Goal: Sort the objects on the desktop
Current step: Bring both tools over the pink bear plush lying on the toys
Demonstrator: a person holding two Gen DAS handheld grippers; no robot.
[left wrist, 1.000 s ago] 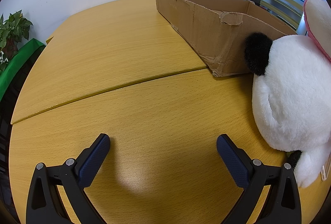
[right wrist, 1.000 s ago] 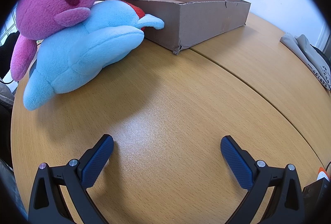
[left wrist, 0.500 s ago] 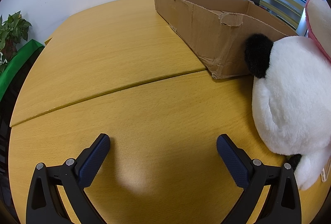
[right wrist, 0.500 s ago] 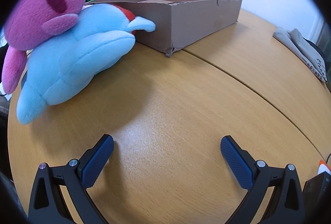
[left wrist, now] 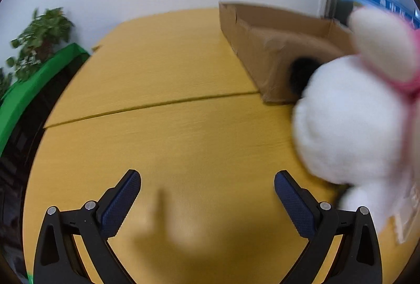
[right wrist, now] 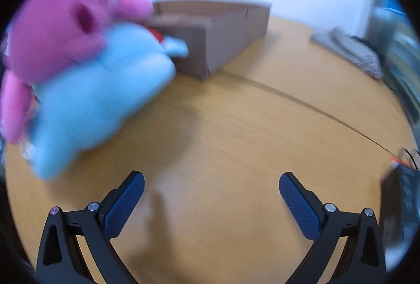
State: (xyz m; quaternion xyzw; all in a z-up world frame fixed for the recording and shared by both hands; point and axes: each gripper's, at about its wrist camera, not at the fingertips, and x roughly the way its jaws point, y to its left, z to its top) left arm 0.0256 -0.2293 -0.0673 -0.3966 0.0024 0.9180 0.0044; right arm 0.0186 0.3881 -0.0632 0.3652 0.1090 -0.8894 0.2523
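Note:
In the left wrist view a white plush toy [left wrist: 351, 121] with a black ear and a pink-edged part lies at the right, against an open cardboard box [left wrist: 265, 48]. My left gripper [left wrist: 207, 187] is open and empty over the wooden table, left of the toy. In the right wrist view a pink plush [right wrist: 65, 32] lies on a light blue plush [right wrist: 99, 97] at the left, beside the same box [right wrist: 218, 32]. My right gripper [right wrist: 211, 189] is open and empty, right of the blue plush. Both views are blurred.
The round wooden table [left wrist: 162, 126] has a seam across it. A potted plant [left wrist: 39, 37] and a green cover [left wrist: 34, 84] stand beyond its left edge. Grey cloth [right wrist: 349, 50] lies at the far right, and a dark object [right wrist: 401, 194] at the right edge.
Both views have tilted up and shifted, with motion blur. The white plush now sits closer to my left gripper, and the pink and blue plushes closer to my right gripper. Both grippers stay open.

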